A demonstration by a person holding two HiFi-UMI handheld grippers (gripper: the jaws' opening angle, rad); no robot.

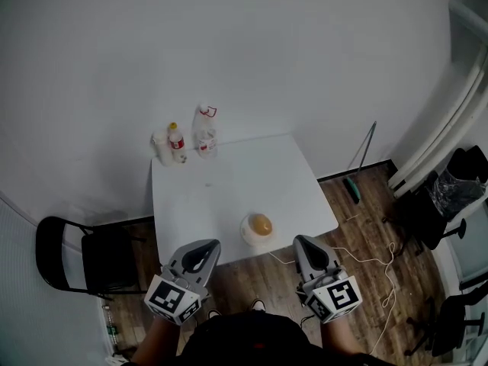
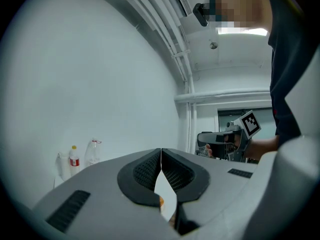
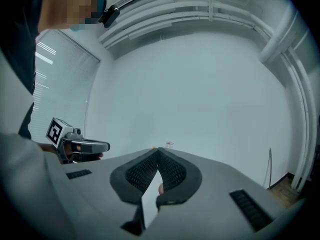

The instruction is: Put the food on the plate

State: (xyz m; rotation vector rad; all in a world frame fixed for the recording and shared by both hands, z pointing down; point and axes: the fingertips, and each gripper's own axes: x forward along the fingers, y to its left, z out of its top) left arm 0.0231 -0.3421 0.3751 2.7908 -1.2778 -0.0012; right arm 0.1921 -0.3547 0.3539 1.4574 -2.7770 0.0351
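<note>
Left gripper (image 1: 209, 245), right gripper (image 1: 302, 240): both closed, empty

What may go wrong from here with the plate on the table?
The plate with the food sits near the front edge of the table; the left hand-held gripper or the right hand-held gripper might knock it off. Loose cables lie on the floor at the person's right; a foot might catch them.

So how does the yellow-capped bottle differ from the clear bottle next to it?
The clear bottle is taller and wider than the yellow-capped bottle. The yellow-capped bottle wears a red label band; the clear bottle shows red only near its top. Both stand upright at the far edge of the table.
</note>
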